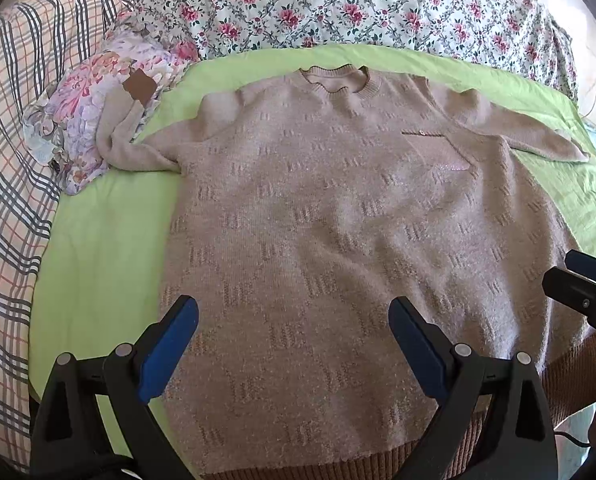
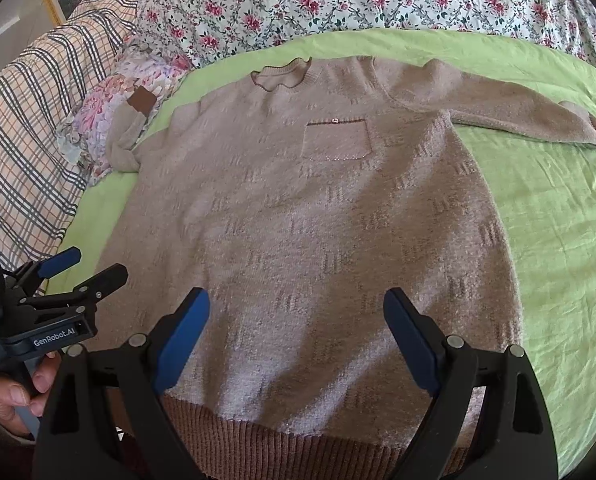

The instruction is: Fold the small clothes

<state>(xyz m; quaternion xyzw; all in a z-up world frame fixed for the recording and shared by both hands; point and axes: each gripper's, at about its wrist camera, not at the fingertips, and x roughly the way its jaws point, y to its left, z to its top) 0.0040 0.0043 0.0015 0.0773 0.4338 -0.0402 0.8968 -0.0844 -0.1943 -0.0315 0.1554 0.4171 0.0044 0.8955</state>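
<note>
A beige knitted sweater (image 1: pixel 330 216) lies flat, front up, on a green sheet (image 1: pixel 98 248), with its brown ribbed hem (image 2: pixel 282 440) nearest me and its collar (image 2: pixel 282 74) far. Its left sleeve (image 1: pixel 126 136) bends up onto a small floral cloth; its right sleeve (image 2: pixel 510 108) stretches out to the right. My left gripper (image 1: pixel 294 320) is open and empty above the lower left of the sweater; it also shows in the right wrist view (image 2: pixel 94 268). My right gripper (image 2: pixel 298 312) is open and empty above the hem; it also shows at the right edge of the left wrist view (image 1: pixel 570 276).
A floral quilt (image 1: pixel 338 4) is heaped behind the sweater. A checked blanket (image 1: pixel 14 160) lies along the left. A small pastel floral cloth (image 1: pixel 82 112) sits under the left sleeve cuff (image 1: pixel 140 86). Green sheet (image 2: pixel 558 240) lies bare to the right.
</note>
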